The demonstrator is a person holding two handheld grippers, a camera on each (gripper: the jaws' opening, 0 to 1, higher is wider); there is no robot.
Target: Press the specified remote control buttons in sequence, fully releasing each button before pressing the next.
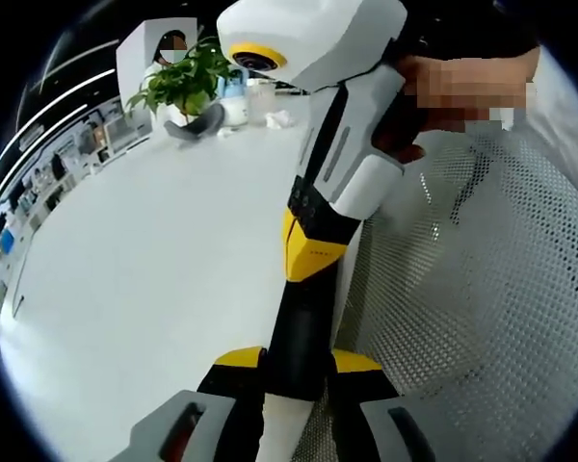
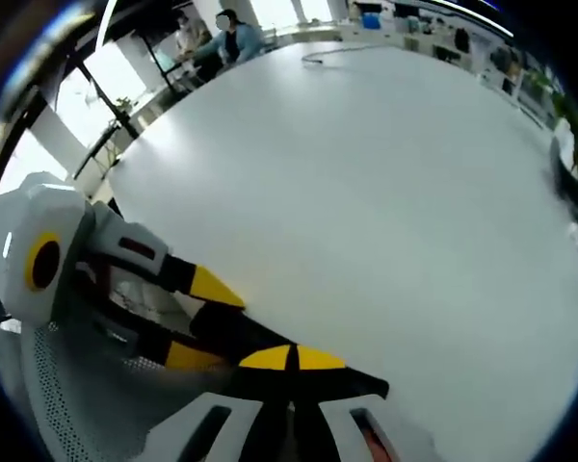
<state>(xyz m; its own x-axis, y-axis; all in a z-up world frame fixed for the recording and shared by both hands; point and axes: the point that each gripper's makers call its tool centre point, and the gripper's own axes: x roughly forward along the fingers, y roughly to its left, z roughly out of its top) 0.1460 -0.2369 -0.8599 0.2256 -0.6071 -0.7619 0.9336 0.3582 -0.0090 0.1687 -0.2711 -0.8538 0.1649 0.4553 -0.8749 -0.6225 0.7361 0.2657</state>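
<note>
My left gripper (image 1: 299, 364) rises from the bottom of the left gripper view, its yellow-tipped jaws closed on either side of the right gripper's (image 1: 295, 380) black fingers. A hand holds that white, black and yellow gripper as it comes down from the upper right. In the right gripper view, my right gripper (image 2: 226, 329) is shut, its yellow bands pressed together. The left gripper (image 2: 204, 322) reaches in from the left and straddles those fingers with its two yellow tips. Both hang over a bare white table (image 1: 154, 241).
A white mesh chair back (image 1: 482, 289) stands close on the right, also seen as mesh (image 2: 67, 404) at the lower left. A potted plant (image 1: 188, 82) and a dark grey object (image 1: 197, 125) sit at the table's far end. A person (image 2: 233, 37) sits beyond the table (image 2: 366, 173).
</note>
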